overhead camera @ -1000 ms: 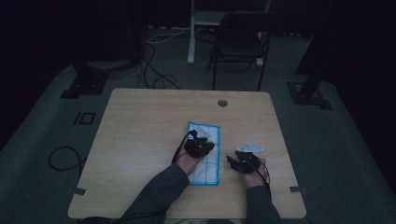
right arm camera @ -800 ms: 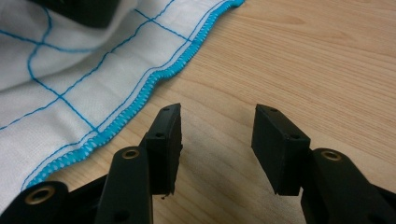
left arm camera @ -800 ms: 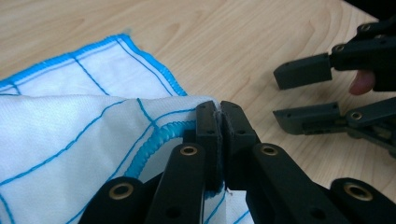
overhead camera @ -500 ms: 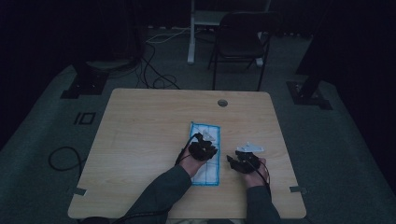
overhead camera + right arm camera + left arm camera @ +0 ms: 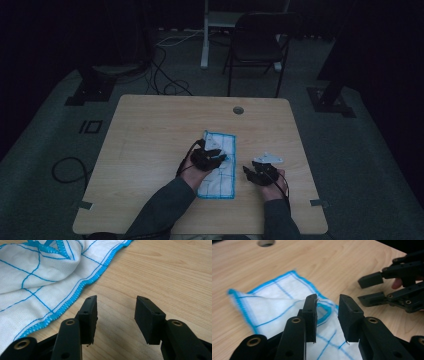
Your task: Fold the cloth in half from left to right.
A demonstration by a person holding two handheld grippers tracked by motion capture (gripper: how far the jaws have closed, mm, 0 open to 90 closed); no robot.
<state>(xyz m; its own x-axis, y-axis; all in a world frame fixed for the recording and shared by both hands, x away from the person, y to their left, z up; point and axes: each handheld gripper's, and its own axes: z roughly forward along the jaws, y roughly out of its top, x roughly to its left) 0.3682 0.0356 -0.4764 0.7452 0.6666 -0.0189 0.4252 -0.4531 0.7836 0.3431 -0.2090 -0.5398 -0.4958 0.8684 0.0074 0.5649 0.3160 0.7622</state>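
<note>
Both tongs gape beside the blue-edged cloth (image 5: pixel 220 165).

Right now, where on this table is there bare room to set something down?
The table is bare left of the cloth, and along its far edge by the round hole. It is crowded in the near middle, where the left tool hangs over the cloth, the right tool beside it.

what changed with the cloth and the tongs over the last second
The left tongs have just been opening over the cloth, letting it go: a blue-edged fold lies loose between the jaws, unpinched. The left hand shifted slightly over it. The right tongs stayed open beside the cloth, and the cloth stayed flat on the table.
</note>
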